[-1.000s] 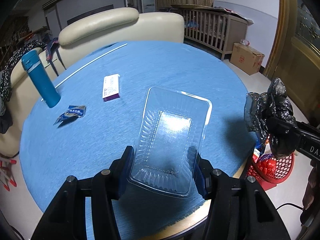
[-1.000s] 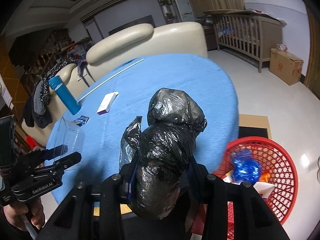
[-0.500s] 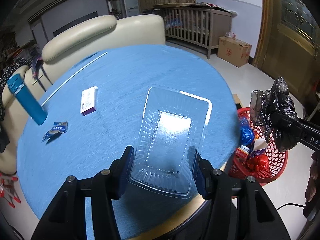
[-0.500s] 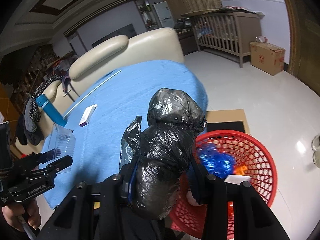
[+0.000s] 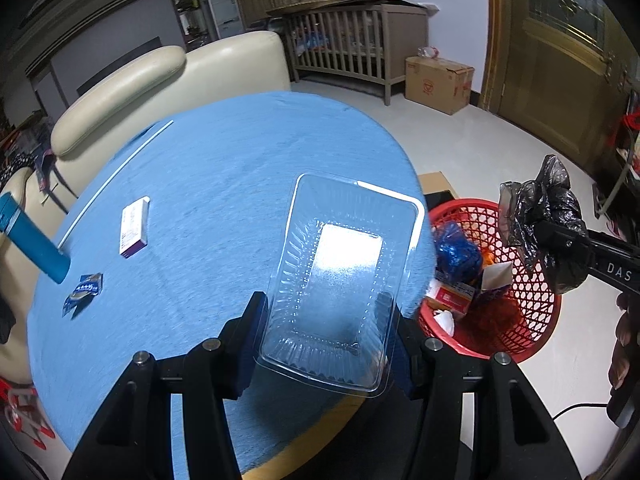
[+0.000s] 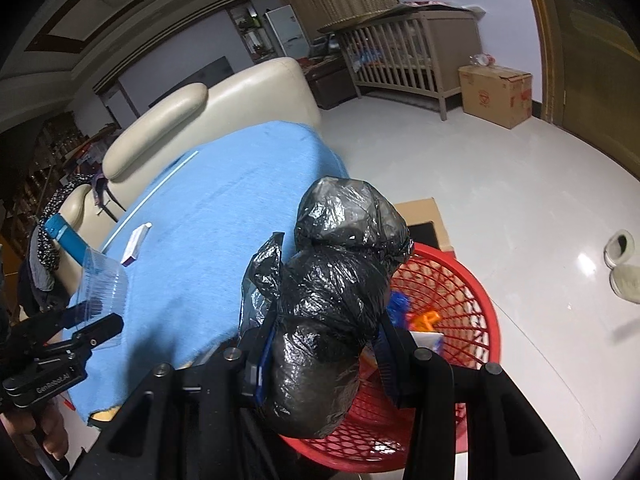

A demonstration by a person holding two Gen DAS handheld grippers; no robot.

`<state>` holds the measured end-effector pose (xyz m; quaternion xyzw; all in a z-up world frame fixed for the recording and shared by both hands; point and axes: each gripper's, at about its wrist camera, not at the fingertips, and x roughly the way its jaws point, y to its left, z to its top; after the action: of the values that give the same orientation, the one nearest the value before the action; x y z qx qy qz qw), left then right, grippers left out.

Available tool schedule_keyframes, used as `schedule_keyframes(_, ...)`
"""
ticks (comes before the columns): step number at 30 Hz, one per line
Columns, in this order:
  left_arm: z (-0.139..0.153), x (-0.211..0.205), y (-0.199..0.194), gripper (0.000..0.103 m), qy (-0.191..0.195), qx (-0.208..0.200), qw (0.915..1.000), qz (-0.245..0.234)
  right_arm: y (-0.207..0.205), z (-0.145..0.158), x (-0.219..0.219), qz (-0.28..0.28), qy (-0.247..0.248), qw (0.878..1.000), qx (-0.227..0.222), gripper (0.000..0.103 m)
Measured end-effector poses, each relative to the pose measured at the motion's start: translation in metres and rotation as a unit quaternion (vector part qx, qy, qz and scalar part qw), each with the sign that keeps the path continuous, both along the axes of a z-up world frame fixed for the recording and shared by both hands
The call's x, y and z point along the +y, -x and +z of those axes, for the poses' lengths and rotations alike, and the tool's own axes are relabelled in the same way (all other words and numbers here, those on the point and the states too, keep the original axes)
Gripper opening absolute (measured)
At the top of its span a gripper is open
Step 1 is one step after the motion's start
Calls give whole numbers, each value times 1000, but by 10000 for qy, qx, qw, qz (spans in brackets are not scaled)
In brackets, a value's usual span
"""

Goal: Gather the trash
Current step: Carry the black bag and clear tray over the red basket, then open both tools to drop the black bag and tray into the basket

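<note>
My left gripper (image 5: pixel 326 340) is shut on a clear plastic tray (image 5: pixel 344 280), held above the right edge of the round blue table (image 5: pixel 224 200). My right gripper (image 6: pixel 324 344) is shut on a crumpled black plastic bag (image 6: pixel 336 292), held above the red mesh basket (image 6: pixel 472 288). The basket (image 5: pixel 532 300) stands on the floor right of the table and holds several pieces of trash. In the left wrist view the black bag (image 5: pixel 548 228) hangs over the basket's far side. A small blue wrapper (image 5: pixel 84 288) and a white and purple box (image 5: pixel 134 228) lie on the table.
A blue bottle (image 5: pixel 32 240) stands at the table's left edge. A white stick (image 5: pixel 116 176) lies across the table's far side. A cream sofa (image 5: pixel 160 76) is behind the table. A wooden crib (image 5: pixel 352 44) and a cardboard box (image 5: pixel 438 78) stand on the far floor.
Both grippers have swung right, away from the table's middle. The black bag moved from over the table to over the red basket. The tray now reaches the table's right edge.
</note>
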<state>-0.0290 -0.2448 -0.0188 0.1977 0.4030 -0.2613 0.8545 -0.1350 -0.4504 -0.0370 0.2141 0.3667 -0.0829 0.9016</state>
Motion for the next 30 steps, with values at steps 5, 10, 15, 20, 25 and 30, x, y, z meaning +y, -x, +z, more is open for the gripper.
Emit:
schedule_keyframes(5,-3,-13,7,57,-50,0,9999,-130,8,-10,-13,-125,-19,9998,127,45)
schedule_keyframes(10,-4,-26,14,57,-105,-10,9995,-287,11,-27,-25,-212,-51,9992,346,45)
schedule_keyframes(15,-4,-37,20,57,-156,-28,9989,-433,11,-41,-29,-222,-141,9984,508,45)
schedule_keyframes(20,-4,-47,25,57,-197,-39,9984,-534,12,-51,-33,-261,-188,9977,597,45)
schedule_keyframes(25,-4,-52,28,57,-217,-31,9979,-608,9,-57,-36,-274,-152,9968,740,45)
schedule_keyframes(30,-4,-57,29,57,-236,-36,9974,-683,3,-64,-35,-203,106,9945,1021,50)
